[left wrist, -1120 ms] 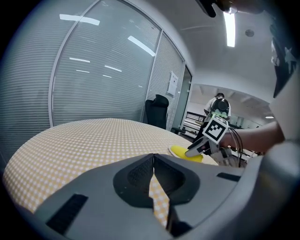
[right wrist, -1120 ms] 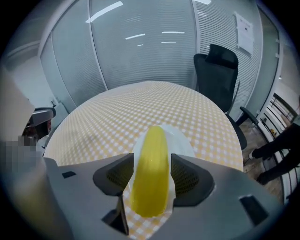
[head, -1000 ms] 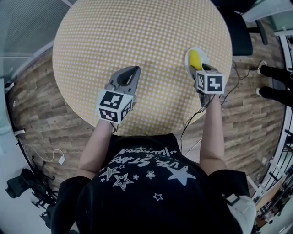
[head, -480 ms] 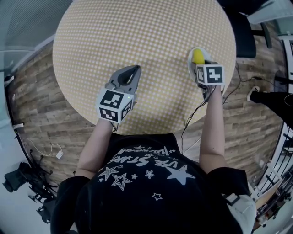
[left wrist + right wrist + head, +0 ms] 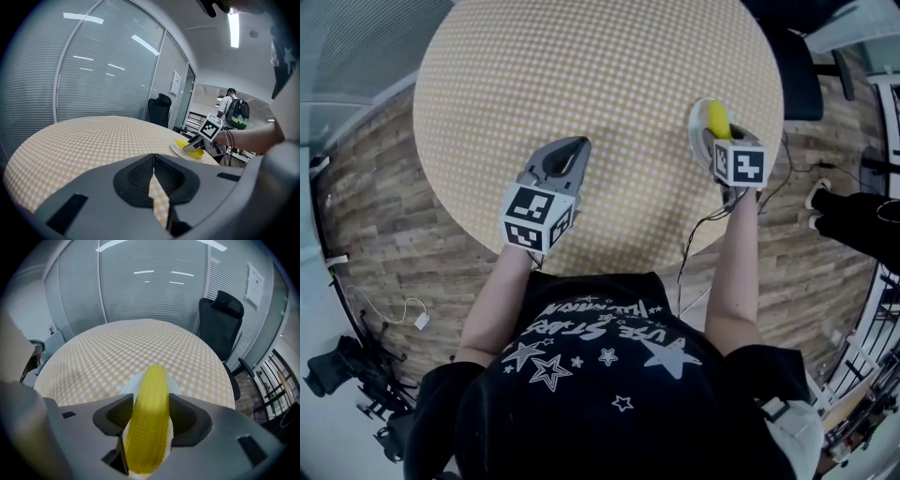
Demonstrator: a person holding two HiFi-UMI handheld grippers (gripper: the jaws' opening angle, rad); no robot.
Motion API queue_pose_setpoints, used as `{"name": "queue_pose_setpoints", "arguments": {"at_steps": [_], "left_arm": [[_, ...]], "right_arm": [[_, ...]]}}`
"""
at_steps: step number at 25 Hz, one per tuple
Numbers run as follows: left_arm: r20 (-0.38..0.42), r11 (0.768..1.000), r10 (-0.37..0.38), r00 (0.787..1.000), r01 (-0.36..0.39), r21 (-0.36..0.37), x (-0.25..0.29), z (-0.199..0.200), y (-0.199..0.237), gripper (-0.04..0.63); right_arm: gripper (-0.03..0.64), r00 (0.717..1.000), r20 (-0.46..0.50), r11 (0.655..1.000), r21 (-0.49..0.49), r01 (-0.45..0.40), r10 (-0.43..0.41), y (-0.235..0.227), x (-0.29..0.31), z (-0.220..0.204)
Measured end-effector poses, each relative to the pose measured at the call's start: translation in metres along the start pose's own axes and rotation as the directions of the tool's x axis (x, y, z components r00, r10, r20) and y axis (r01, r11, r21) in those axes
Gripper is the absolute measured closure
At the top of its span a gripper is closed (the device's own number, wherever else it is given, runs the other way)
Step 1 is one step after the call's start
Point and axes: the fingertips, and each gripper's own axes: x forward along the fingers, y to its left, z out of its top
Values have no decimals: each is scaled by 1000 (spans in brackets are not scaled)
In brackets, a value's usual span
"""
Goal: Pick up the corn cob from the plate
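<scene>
Corn cob (image 5: 148,427) gripped lengthwise between right tongs (image 5: 151,403) jaws, over plate (image 5: 127,387).

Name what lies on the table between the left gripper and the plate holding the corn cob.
Nothing: only bare checked tablecloth separates the left gripper from the plate under the corn cob, as the head view shows.

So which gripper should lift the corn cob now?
Right. The right gripper has its jaws closed on the corn cob at the plate; the left gripper is shut and empty, away over the table.
</scene>
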Motion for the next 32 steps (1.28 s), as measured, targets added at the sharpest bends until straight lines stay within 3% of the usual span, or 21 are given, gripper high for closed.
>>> {"name": "queue_pose_setpoints", "arguments": {"at_steps": [6,14,19,32], "left_arm": [[20,999,-43,999,43,0,-17,-1,1,588],[44,988,-149,988,146,59,-54,2,-9,588],[70,986,-165,984,162,43,-93,-2,6,588],[151,971,-234,960,223,91,-185,-7,38,588]], "right_arm": [[377,988,149,999,30,-32,27,29,-40,13],[377,932,361,991,115,-76,29,90,-114,22],[376,908,419,985,144,-96,28,138,-147,15],[377,838,546,969,208,-135,-1,252,-205,9]]}}
